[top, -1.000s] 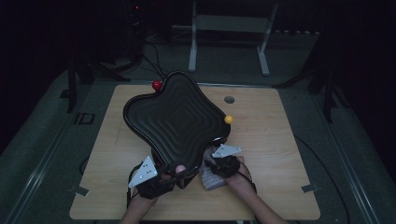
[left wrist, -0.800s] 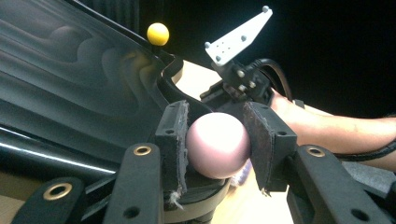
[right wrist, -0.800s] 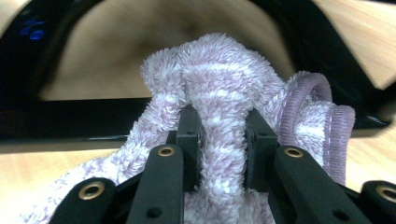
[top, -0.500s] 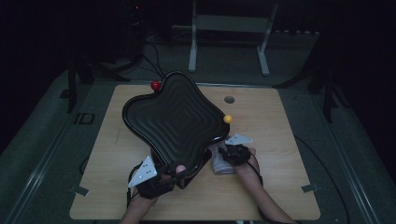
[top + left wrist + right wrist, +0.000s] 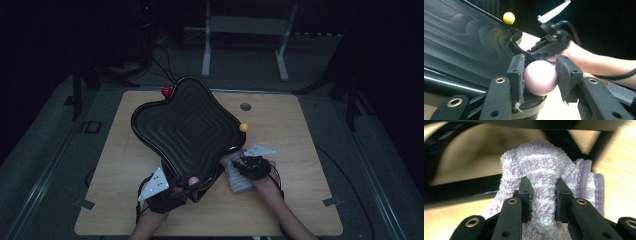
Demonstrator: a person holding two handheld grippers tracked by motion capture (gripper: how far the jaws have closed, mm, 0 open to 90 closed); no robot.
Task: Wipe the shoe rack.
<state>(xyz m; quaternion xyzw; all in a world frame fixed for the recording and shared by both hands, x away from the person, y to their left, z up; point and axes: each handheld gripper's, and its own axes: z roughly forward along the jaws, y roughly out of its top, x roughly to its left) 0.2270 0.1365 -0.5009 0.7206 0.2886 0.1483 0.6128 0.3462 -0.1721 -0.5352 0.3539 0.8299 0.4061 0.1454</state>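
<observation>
Since a second ago the right gripper (image 5: 243, 163) has slid a little to the right along the near part of the table (image 5: 310, 200), taking the pale purple cloth (image 5: 236, 175) with it; its jaws are clamped on a fold of that fluffy cloth (image 5: 544, 195), which lies just beside the near right lobe of the black wavy tray (image 5: 185, 125). The left gripper (image 5: 192, 186) is closed on a pink ball knob (image 5: 540, 77) at the tray's near edge, and the tray looks tilted up. A red knob (image 5: 166, 91) sits at the far edge, a yellow knob (image 5: 244, 127) at the right. Bare wood lies open right of the tray, where a small dark hole (image 5: 245, 106) shows
</observation>
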